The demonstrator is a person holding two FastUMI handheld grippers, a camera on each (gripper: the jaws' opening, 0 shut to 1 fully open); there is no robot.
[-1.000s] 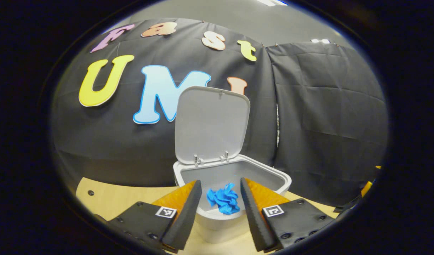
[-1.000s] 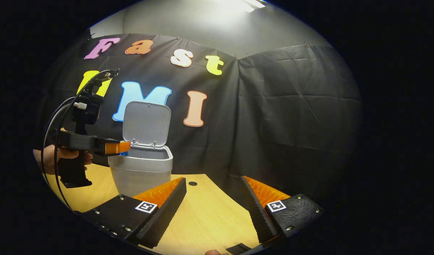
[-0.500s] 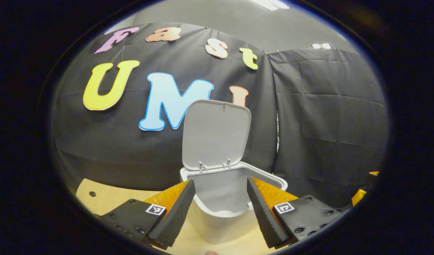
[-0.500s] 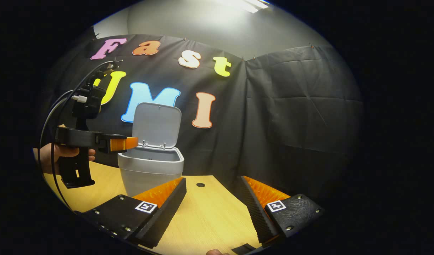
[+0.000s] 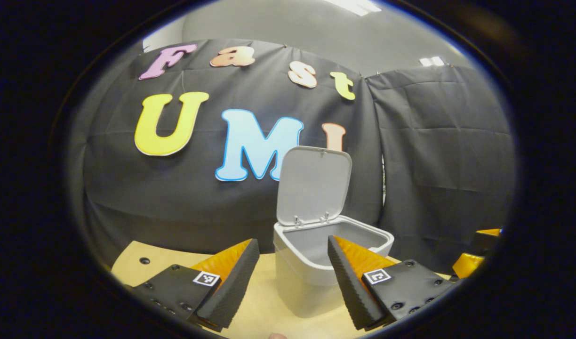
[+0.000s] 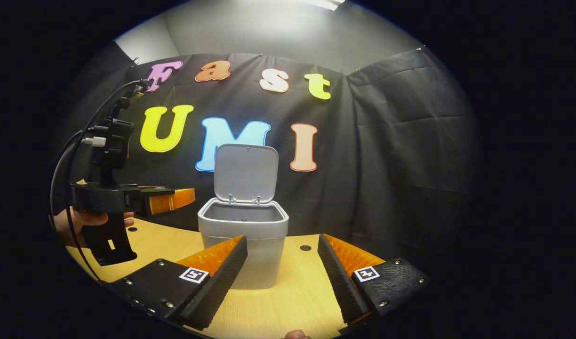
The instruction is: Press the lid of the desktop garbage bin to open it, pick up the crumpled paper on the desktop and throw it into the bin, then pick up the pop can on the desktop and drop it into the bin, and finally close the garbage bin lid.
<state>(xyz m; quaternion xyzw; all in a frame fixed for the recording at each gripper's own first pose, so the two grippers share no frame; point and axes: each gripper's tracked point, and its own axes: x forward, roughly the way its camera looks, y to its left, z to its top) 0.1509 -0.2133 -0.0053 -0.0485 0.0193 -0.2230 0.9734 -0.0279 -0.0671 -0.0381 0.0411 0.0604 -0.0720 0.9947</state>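
Here, the desktop garbage bin [image 6: 243, 240] stands on the wooden desk [image 6: 292, 296] with its lid [image 6: 245, 172] swung upright at the rear rim. The left gripper [image 5: 292, 278] hovers just short of the bin, fingers apart and empty; the right gripper [image 6: 281, 275] faces the bin's front, likewise spread. The lid looks light, stiff plastic, best pushed down near its free top edge.

Your left gripper view sits close to the open bin [image 5: 316, 263], looking slightly down over its rim toward the booth wall. Your right gripper view faces the same bin [image 6: 243, 235] from farther back across the surface [image 6: 288, 292], and it also catches your left hand-held gripper [image 6: 175, 200].
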